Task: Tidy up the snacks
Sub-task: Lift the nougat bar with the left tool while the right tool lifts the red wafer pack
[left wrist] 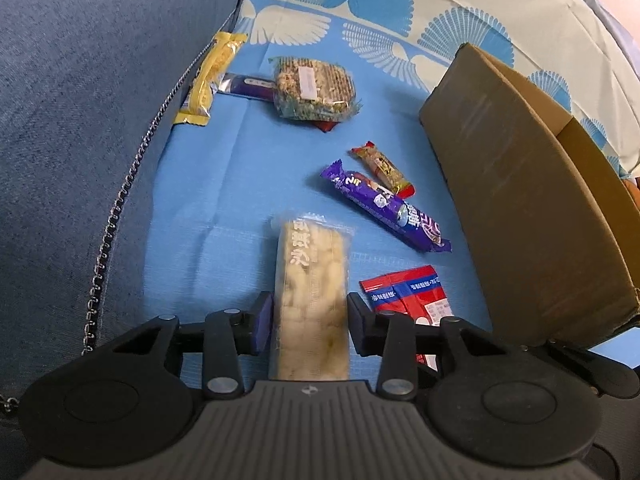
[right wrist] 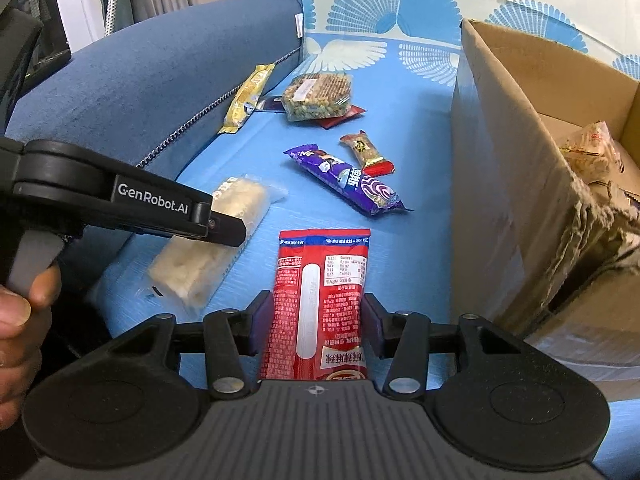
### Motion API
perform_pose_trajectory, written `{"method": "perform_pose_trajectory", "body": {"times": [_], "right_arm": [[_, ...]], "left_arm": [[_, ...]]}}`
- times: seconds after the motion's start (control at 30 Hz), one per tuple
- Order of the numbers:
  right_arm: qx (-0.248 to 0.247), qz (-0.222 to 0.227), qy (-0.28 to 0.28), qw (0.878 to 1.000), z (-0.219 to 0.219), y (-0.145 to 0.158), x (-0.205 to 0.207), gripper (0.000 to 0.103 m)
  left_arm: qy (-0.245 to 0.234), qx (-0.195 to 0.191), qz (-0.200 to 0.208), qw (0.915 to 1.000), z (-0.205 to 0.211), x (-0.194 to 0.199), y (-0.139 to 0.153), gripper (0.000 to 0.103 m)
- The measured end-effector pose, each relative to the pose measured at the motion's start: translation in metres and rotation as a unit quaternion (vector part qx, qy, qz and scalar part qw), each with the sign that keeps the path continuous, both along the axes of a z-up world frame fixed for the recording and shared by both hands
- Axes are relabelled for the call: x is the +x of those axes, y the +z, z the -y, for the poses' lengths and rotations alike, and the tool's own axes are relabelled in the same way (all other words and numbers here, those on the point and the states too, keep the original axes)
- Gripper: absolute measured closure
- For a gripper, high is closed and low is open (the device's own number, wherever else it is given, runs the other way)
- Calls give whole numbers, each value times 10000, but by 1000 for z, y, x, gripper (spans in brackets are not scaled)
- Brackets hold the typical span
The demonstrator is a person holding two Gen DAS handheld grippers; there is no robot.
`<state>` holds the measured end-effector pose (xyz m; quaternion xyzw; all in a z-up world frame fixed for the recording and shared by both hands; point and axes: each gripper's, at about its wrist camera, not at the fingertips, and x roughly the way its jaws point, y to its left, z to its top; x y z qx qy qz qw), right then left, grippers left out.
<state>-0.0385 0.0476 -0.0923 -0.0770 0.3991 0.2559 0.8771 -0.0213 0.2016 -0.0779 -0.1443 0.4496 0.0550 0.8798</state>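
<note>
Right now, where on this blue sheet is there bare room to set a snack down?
The widest bare patch lies between the sofa arm, the yellow bar and the pale bar. A smaller strip runs between the purple bar and the box. It is crowded around the wafer pack.

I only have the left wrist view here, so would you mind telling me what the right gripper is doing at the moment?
Observer: The right gripper has closed on the red snack packet, pads against both long edges.
Operator: Thanks. Is anything inside the cardboard box? I see only its outer wall.
Observer: Yes, the cardboard box is open and already holds a pale clear-wrapped snack.
Operator: And whose hand carries my gripper?
Observer: A person's hand grips the handle of the left gripper, which sits over the pale rice-cake bar.
</note>
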Motion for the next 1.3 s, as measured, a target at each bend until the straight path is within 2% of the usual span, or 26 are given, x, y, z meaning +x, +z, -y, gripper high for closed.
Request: {"method": "perform_pose_trajectory", "body": {"times": [0.23, 1.07, 1.3], "right_arm": [[-37, -16, 31, 10000, -1, -2, 1, 51], [-126, 13, 107, 9999, -2, -5, 0, 50], [-238, 182, 217, 9993, -4, -4, -4, 55]], "left_arm": [[-63, 138, -17, 9999, 5, 2, -1, 57], [-76, 152, -27, 9999, 4, 1, -1, 57], [-107, 207, -48, 9997, 6, 2, -1, 57]]}}
